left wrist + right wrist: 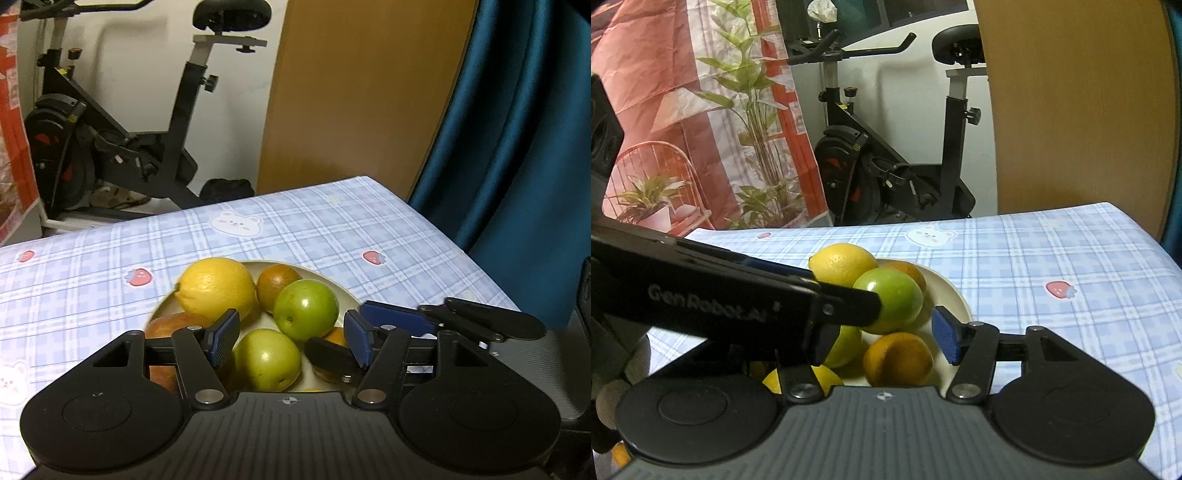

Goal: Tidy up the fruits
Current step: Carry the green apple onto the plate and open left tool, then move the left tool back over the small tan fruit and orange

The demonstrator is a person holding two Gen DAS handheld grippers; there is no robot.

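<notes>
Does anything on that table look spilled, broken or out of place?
Nothing stands out. The fruit sits piled on the cream plate, none spilled onto the checked tablecloth. Only crowding: both tools' fingers hover over the same plate.

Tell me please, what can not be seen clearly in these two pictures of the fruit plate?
- Red apple, left wrist view: mostly hidden behind the left gripper body.
- Orange, left wrist view: covered by the right gripper's fingers.
- Plate near rim: cut off by gripper bodies in both views.
- Lower green apple, right wrist view: half hidden by the left gripper's arm.
- Total fruit count: cannot tell.
</notes>
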